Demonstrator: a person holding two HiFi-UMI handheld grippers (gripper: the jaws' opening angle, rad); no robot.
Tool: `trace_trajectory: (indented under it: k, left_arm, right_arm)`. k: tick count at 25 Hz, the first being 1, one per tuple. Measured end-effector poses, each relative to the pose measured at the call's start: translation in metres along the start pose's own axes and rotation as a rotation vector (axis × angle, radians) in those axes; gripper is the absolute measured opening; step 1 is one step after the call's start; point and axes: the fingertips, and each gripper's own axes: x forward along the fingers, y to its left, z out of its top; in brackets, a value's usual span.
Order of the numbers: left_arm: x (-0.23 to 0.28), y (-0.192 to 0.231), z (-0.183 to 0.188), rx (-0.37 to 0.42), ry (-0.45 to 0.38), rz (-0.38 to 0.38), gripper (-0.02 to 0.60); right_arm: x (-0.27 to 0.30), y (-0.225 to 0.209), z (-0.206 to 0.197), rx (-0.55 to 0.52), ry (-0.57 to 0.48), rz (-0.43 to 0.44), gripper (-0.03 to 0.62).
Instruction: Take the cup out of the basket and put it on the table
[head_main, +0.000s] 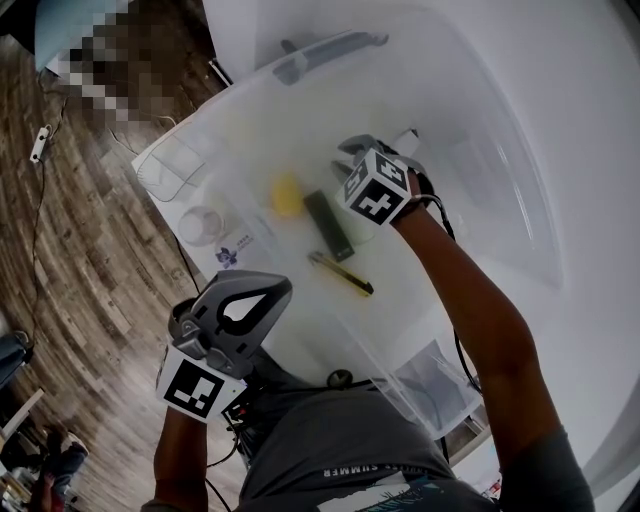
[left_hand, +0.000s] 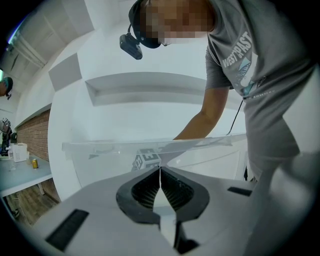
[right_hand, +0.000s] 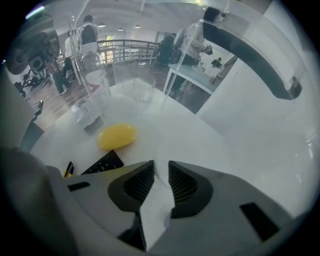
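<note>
Cup: clear plastic cup (head_main: 200, 223), upright w/ mouth up, inside the clear plastic basket (head_main: 440, 385), at the basket's left end in the head view

Cup seen from right gripper: stands well ahead, up & to the left (right_hand: 95, 82); long axis vertical, side wall facing the jaws

Right gripper: (head_main: 352, 150) inside the basket near its far side, tilted steeply down at the basket floor; jaws a little spread, nothing btw them (right_hand: 161, 167)

Left gripper: (head_main: 278, 288) outside the basket, just beside its near wall (left_hand: 150, 144); jaws pressed together, empty (left_hand: 160, 170)

Key relation: cup lies well to the left of the right gripper in the head view, across the basket floor; not touching, not lined up w/ the jaws yet

In between: yellow oval object (head_main: 287, 196) & black remote control (head_main: 328, 225) lie on the floor btw right gripper & cup; yellow-and-black pen-like tool (head_main: 342, 275) lies nearer the person, off the direct line

Nearer hand: left gripper looks closer to the cup in the head view, but the basket wall is btw them & its jaws are together; right gripper is prob. the one to use, being inside & spread

Next move (judgement): right gripper swings left over the yellow object, jaws wider, takes the upright wall from the side, lifts straight up over the rim

Put-down spot: white tabletop (head_main: 590, 150), bare beside the basket
</note>
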Motion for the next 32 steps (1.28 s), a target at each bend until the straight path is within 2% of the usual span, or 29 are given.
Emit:
trace_trajectory:
  k: [1,2,13,23,32]
  left_arm:
    - [0.000,0.000,0.000,-0.002,0.000,0.000,0.015]
    - [0.000,0.001,0.000,-0.002,0.000,0.000,0.015]
    - [0.000,-0.004,0.004,0.017,0.011,-0.005,0.015]
    - [-0.010,-0.020,0.027,0.062,0.005,-0.001,0.015]
    - [-0.017,-0.052,0.043,0.096,0.017,-0.016,0.015]
  right_arm:
    - [0.000,-0.001,-0.001,-0.001,0.004,-0.008,0.063]
    - [0.000,-0.001,-0.002,0.000,0.006,-0.013,0.035]
    - [-0.022,0.010,-0.004,0.048,-0.030,-0.013,0.032]
    - [-0.081,0.016,0.008,0.063,-0.116,-0.072,0.032]
    - [-0.131,0.033,-0.001,0.100,-0.178,-0.116,0.032]
